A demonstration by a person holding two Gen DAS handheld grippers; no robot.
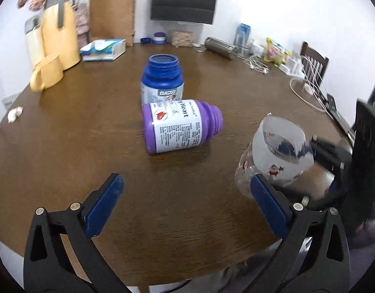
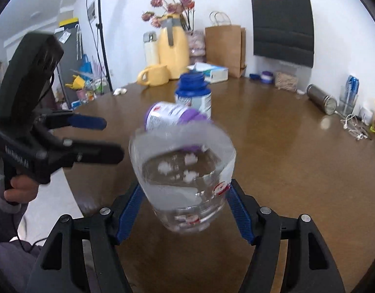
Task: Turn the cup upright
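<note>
A clear plastic cup (image 2: 185, 173) with small red-and-white prints is held between the blue pads of my right gripper (image 2: 185, 202), lifted above the table with its mouth facing up and away, tilted. In the left wrist view the cup (image 1: 280, 151) is at the right, tilted, with the right gripper's black body (image 1: 334, 156) behind it. My left gripper (image 1: 185, 193) is open and empty over the table's near edge, left of the cup. It also shows in the right wrist view (image 2: 99, 136), open.
A purple bottle (image 1: 180, 128) lies on its side mid-table, a blue bottle (image 1: 162, 79) upright behind it. A yellow mug (image 1: 47, 74), yellow jug (image 1: 59, 29), tissue box (image 1: 103, 48), paper bag (image 1: 112, 14), steel flask (image 1: 219, 47) and cables (image 1: 258, 64) line the brown table's (image 1: 89, 131) far side.
</note>
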